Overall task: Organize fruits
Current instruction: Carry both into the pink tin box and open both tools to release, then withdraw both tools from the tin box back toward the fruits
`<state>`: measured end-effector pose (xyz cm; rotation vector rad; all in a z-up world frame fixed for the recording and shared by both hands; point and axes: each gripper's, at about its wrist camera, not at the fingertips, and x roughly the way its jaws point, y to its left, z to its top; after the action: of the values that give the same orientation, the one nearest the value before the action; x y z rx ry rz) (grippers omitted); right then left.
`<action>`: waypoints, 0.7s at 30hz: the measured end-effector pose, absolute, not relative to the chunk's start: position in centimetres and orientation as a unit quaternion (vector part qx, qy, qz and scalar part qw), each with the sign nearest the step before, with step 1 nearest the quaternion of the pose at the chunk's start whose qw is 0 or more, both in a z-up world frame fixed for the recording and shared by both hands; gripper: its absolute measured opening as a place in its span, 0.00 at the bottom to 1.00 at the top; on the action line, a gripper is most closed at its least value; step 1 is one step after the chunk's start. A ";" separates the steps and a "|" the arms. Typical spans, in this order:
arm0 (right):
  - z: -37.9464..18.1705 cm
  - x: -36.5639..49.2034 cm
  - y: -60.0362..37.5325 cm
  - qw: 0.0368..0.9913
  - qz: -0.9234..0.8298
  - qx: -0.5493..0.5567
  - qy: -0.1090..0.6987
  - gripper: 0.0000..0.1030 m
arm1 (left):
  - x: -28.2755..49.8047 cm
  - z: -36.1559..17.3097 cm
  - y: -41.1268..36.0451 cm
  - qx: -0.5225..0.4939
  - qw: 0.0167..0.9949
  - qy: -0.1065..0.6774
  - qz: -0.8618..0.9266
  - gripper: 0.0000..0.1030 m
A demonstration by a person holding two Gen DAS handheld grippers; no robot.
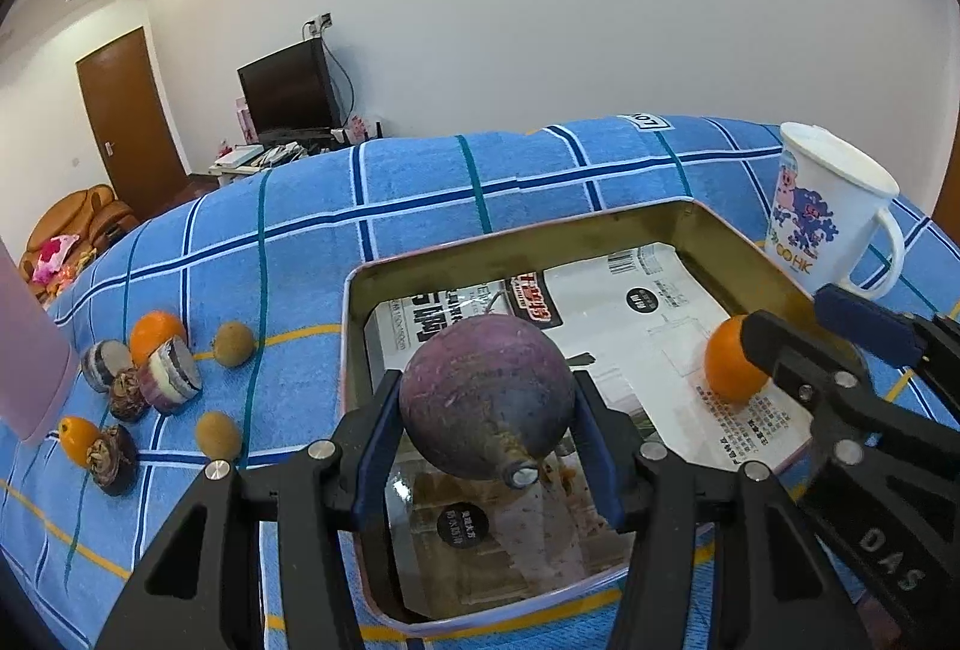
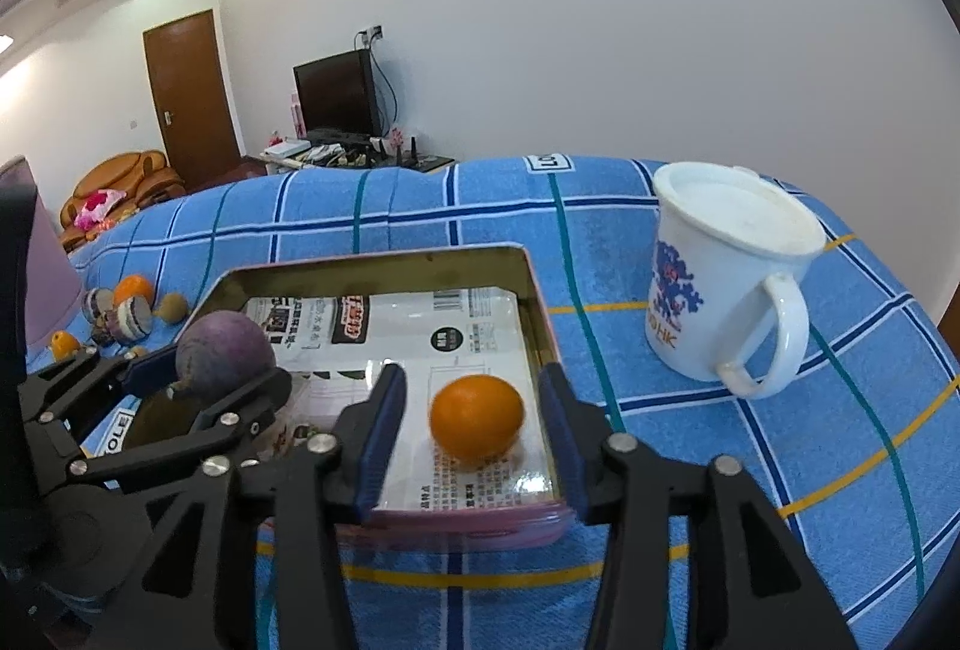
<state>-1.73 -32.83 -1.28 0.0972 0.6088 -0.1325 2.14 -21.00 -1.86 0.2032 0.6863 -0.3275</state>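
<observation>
My left gripper [image 1: 487, 434] is shut on a round purple fruit [image 1: 486, 395] and holds it above the near left part of a metal tin tray [image 1: 516, 230]. The fruit also shows in the right wrist view [image 2: 225, 353]. An orange [image 2: 477, 419] lies on the printed paper in the tray [image 2: 372, 263]. My right gripper [image 2: 471, 440] is open, its fingers on either side of the orange with gaps. The orange also shows in the left wrist view [image 1: 732, 362].
A white mug [image 2: 726, 284] with a lid stands right of the tray on the blue checked cloth. Left of the tray lie several loose fruits: oranges [image 1: 157, 333], brown kiwis [image 1: 233, 344], cut purple halves [image 1: 171, 377]. A pink container [image 1: 30, 350] stands at far left.
</observation>
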 end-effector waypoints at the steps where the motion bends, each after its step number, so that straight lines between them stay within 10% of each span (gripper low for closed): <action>1: -1.1 -1.8 -33.0 0.952 -0.062 0.054 0.295 0.61 | 2.1 -1.8 -20.9 0.094 0.924 0.333 -0.163 0.55; 6: 0.7 -3.9 -33.5 0.969 -0.079 0.070 0.222 1.00 | 0.2 -0.1 -20.4 0.086 0.945 0.269 -0.165 0.75; 21: 2.2 -7.8 -34.8 0.978 -0.141 0.106 0.107 1.00 | -2.1 1.5 -16.6 0.099 0.972 0.190 -0.093 0.82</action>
<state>-7.78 -34.77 2.19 0.2131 0.2154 -0.2845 -2.07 -16.62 1.46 0.2002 0.3832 -0.1872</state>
